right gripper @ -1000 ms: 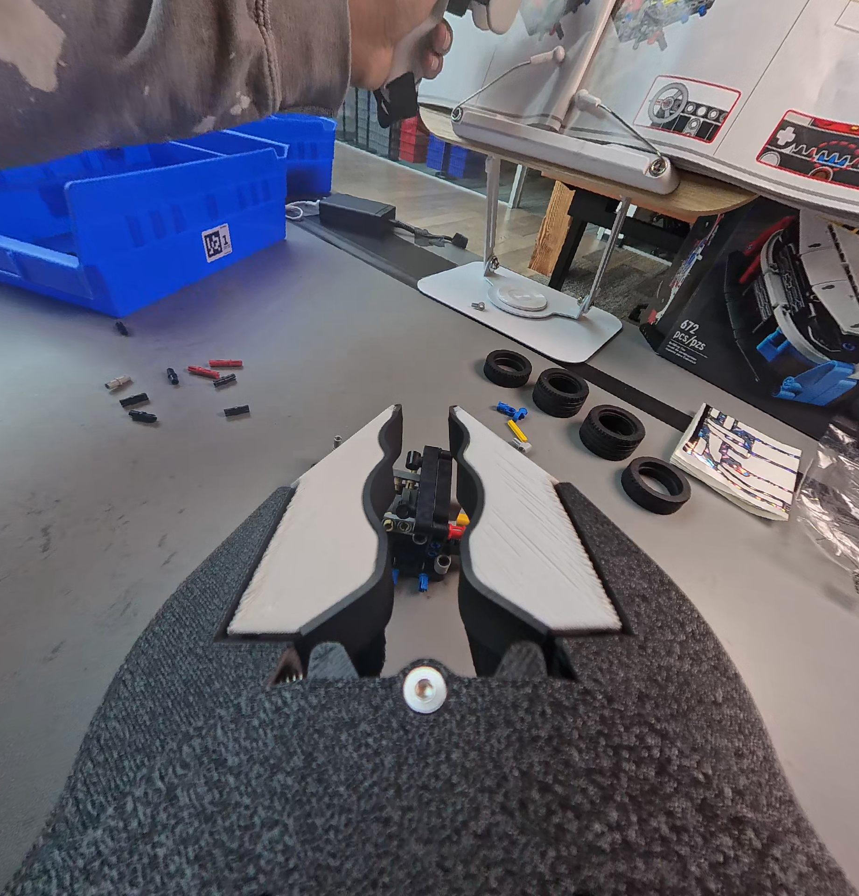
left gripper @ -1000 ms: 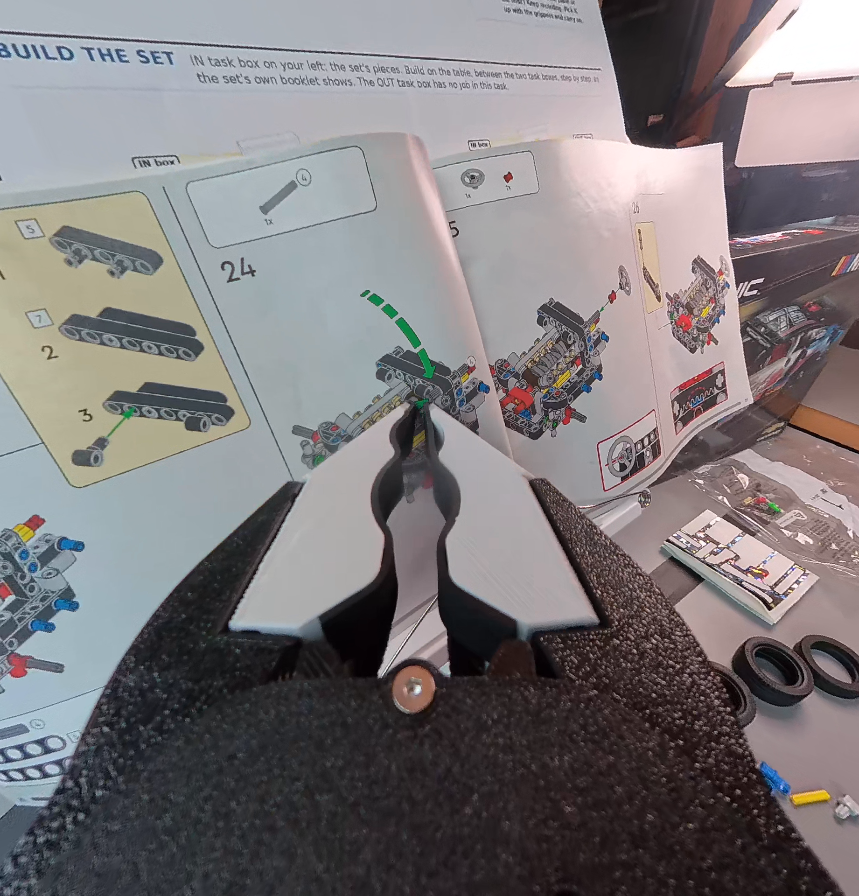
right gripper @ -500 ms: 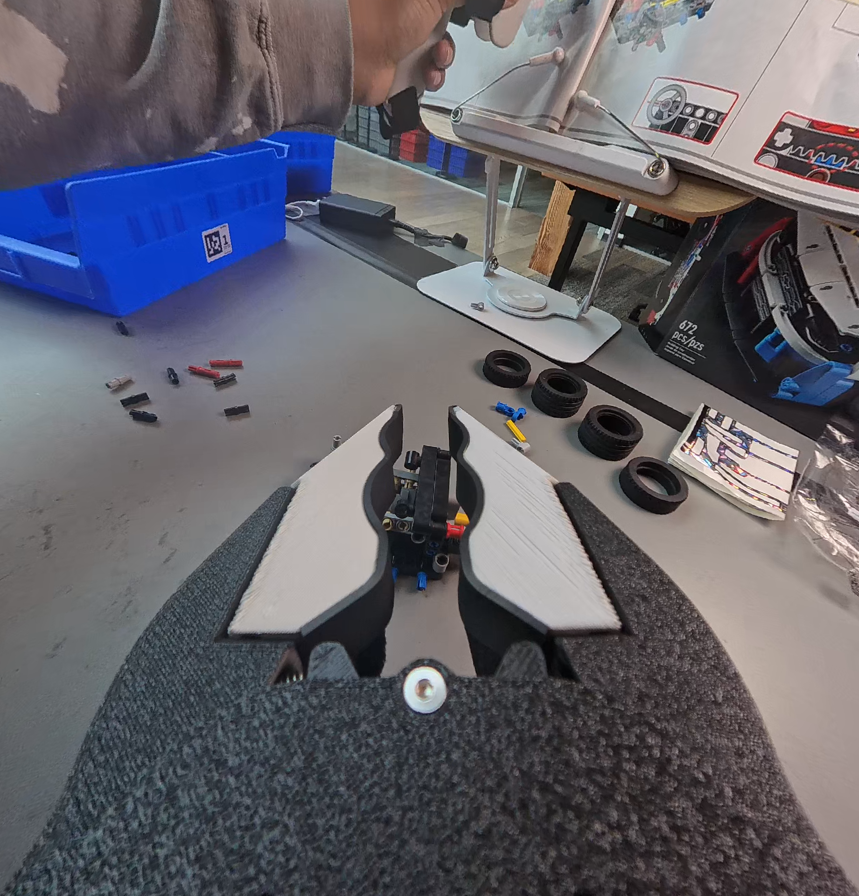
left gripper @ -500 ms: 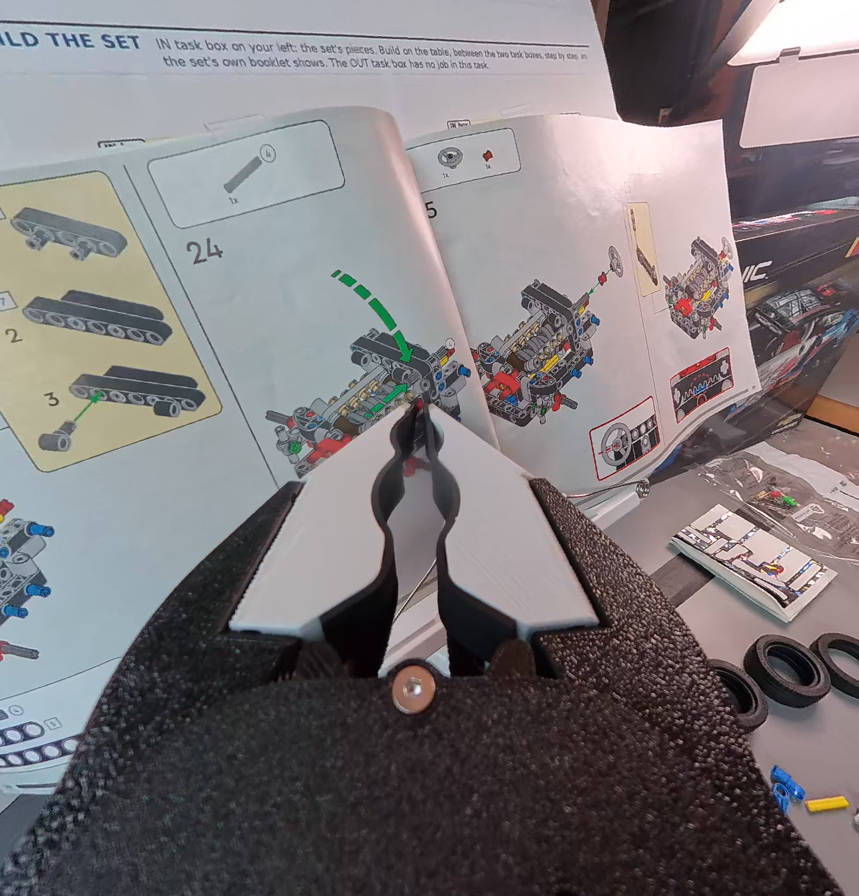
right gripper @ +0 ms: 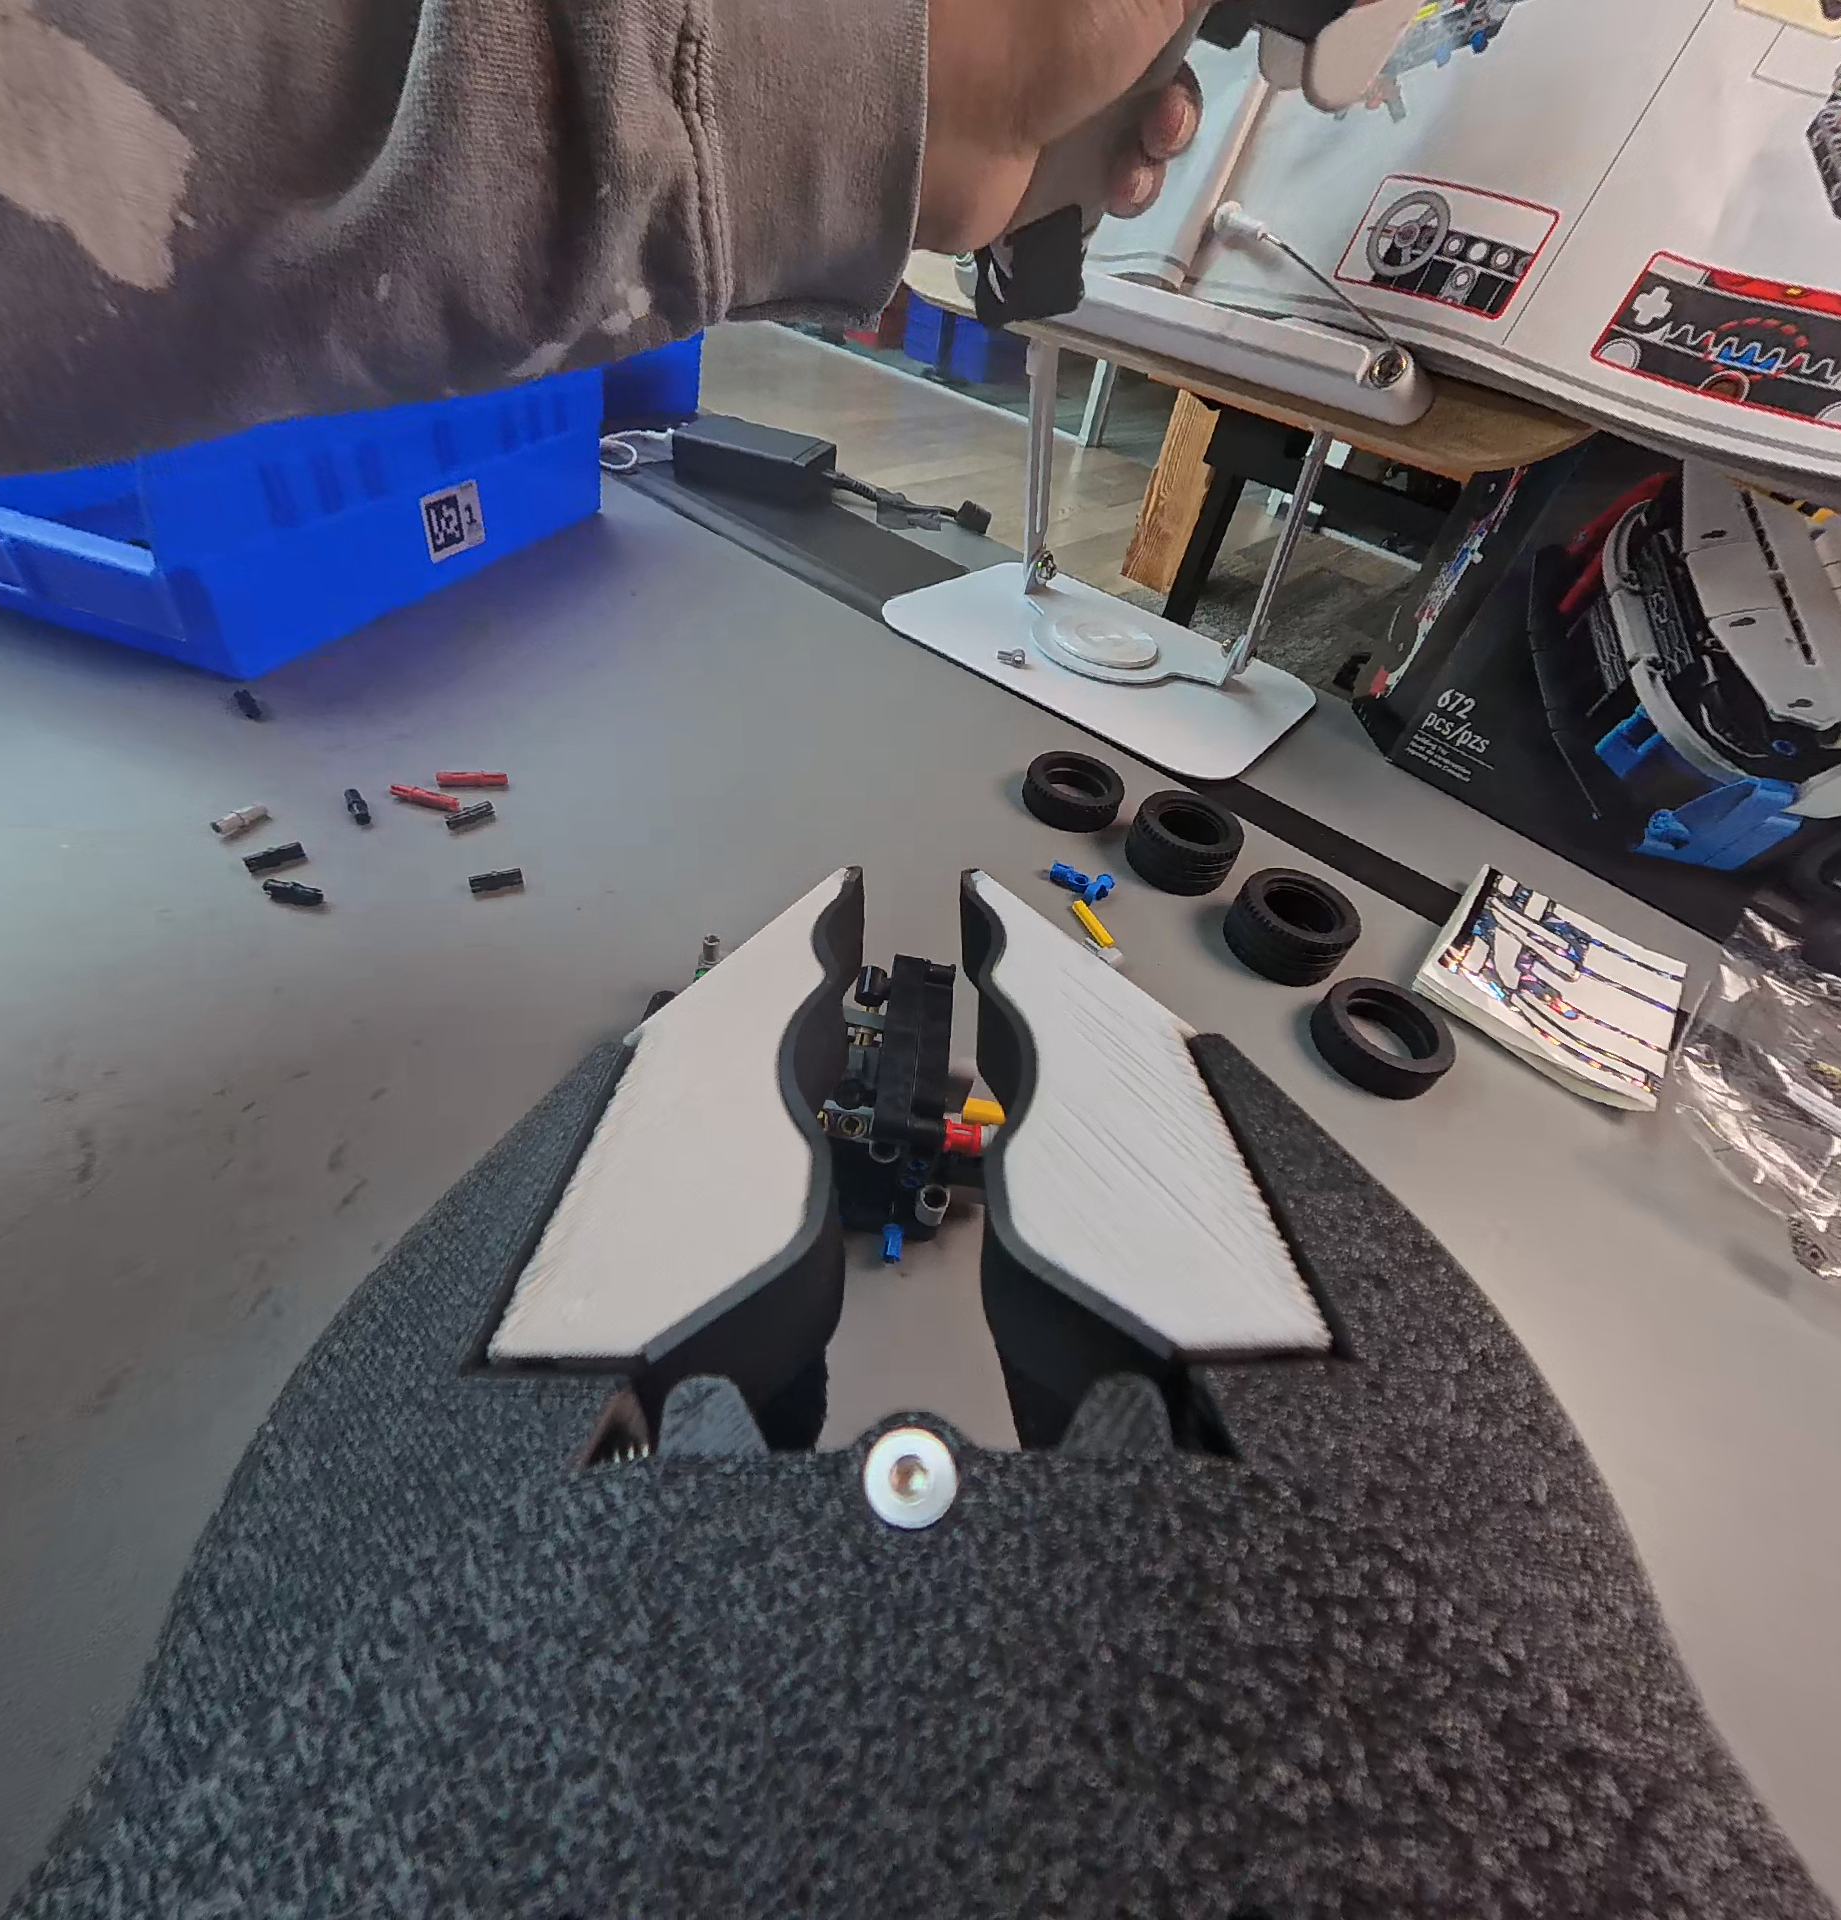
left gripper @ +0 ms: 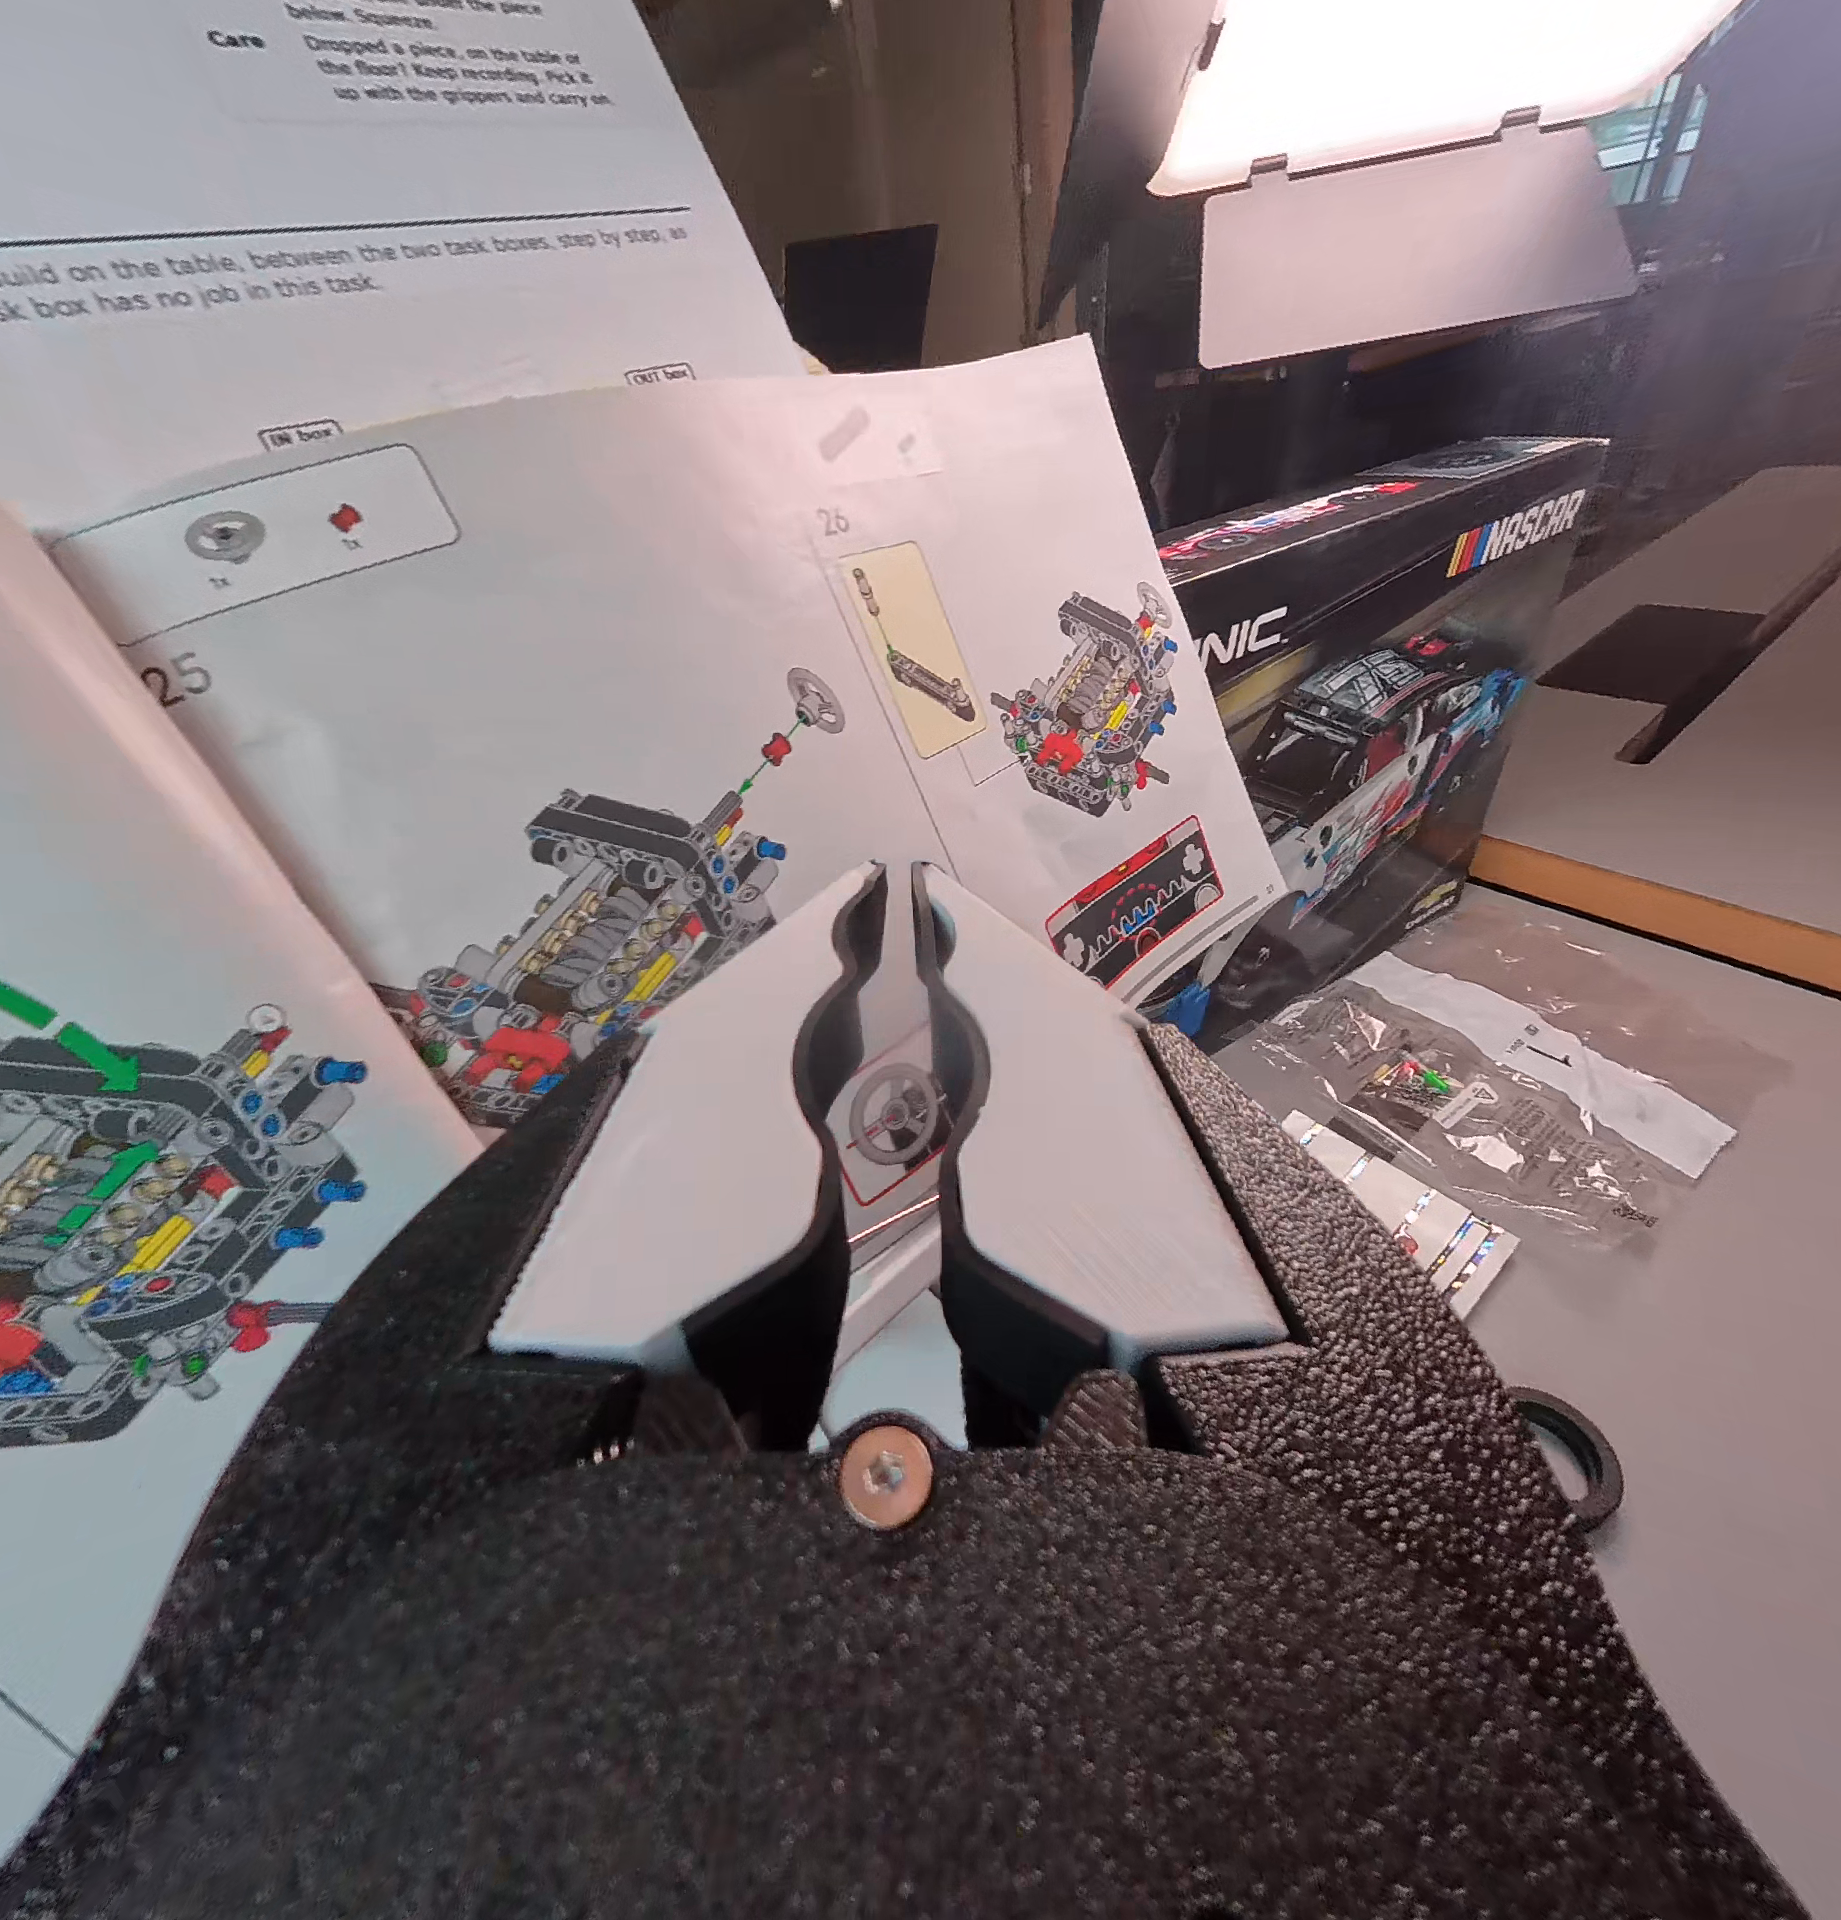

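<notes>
Left wrist view: your left gripper [left gripper: 898,883] hangs in front of the open booklet [left gripper: 604,665] on its stand. Jaws nearly closed, a thin slit at the tips, nothing between them; only the page shows through the gap. The right-hand page lies dead ahead and close; whether the tips touch it, you cannot tell. Box [left gripper: 1394,707] and plastic bag [left gripper: 1498,1101] sit to the right on the bench [left gripper: 1747,1351].

Change: a second ago the jaws pointed at the left page; they have swung right and the booklet looms nearer.

Right wrist view: your right gripper [right gripper: 911,894] clamps the model [right gripper: 911,1081], jaws narrow on its flanks, its long axis running forward along the fingers. Four tyres [right gripper: 1290,925] lie ahead right, loose pins [right gripper: 376,831] ahead left, the blue bin [right gripper: 303,551] beyond them. Your left hand [right gripper: 1061,114] is up at the stand [right gripper: 1103,665].

Change: grip and model unmoved.
</notes>
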### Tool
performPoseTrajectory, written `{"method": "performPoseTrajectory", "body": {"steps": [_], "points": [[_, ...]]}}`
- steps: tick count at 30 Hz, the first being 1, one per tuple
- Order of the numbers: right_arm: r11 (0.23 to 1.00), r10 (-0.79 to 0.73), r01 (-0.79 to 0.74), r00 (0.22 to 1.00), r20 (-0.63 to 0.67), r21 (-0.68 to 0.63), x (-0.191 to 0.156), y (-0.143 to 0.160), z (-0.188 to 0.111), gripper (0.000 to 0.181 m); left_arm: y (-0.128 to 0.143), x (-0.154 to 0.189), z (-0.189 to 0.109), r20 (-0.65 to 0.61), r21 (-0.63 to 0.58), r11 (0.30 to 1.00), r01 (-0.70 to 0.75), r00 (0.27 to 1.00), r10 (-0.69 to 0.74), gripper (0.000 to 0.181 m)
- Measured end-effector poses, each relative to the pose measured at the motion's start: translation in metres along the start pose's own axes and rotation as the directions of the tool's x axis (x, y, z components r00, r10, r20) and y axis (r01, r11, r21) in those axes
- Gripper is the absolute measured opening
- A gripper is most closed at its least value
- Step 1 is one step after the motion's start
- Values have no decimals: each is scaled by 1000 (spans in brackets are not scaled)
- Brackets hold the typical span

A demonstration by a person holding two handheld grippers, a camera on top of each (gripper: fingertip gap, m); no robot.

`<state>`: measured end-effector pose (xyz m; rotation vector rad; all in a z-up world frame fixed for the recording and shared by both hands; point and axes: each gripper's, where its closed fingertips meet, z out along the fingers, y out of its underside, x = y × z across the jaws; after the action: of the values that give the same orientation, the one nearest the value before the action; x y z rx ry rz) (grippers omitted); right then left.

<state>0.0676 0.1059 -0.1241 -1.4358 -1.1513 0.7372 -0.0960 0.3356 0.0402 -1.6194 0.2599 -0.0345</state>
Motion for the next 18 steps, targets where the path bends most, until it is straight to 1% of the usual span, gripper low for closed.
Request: {"method": "performPoseTrajectory", "body": {"steps": [2,4,6,7,9,11,13,15,18], "points": [[1000,-7,7,1000,-15,-8,3,1,-1,19,-1,13,-1,-32,6,1000,1,999,-1,5],[1000,-15,14,998,-54,-22,14,2,-4,19,-3,27,-9,-80,8,1000,15,997,-14,7],[1000,12,-15,996,-89,-23,28,4,-8,18,-5,45,-25,-145,18,999,41,989,-38,12],[999,40,-42,994,-104,-20,37,5,-11,18,-3,57,-36,-197,12,998,62,979,-58,15],[994,107,-111,989,-106,-26,49,10,-14,18,6,84,-60,-301,-26,994,102,948,-105,25],[979,175,-179,983,-51,-98,48,26,-13,20,23,107,-87,-366,-69,991,115,921,-132,31],[962,198,-195,980,-4,-193,43,44,-12,23,47,127,-113,-409,-115,987,114,900,-151,34],[954,210,-201,977,18,-224,40,51,-12,23,76,146,-138,-451,-187,977,104,874,-179,38],[927,293,-251,949,119,-278,20,58,-10,20,125,172,-174,-511,-320,947,35,835,-204,52]]}}
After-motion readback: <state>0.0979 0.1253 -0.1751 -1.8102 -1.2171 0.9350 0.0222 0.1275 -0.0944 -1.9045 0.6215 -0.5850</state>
